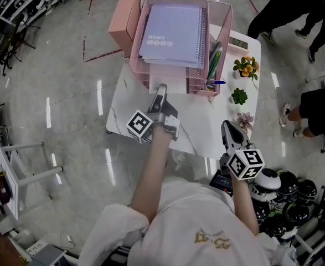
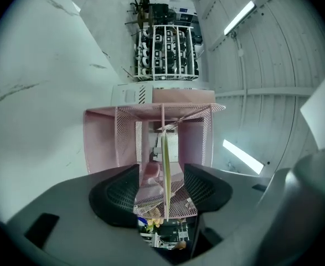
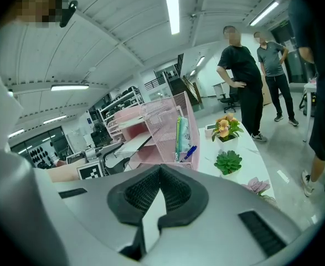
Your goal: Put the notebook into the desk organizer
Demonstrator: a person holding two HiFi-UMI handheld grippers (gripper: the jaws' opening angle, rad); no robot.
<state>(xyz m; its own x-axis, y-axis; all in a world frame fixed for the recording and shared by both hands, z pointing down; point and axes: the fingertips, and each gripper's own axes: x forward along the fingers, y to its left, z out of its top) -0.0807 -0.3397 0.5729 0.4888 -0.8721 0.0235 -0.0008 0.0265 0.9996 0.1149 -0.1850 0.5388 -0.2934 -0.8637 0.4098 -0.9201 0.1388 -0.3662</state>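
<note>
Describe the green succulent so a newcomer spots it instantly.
Find the white table carrying the pink mesh organizer. Right of the organizer in the head view, three small plants line the table edge. The succulent is the middle one: all-green rosette, no blooms, between orange-yellow flowers and a pale pink plant.

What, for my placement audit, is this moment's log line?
spiral notebook: atop pink organizer | left tool: open, thin edge between jaws | right tool: shut, empty
</note>
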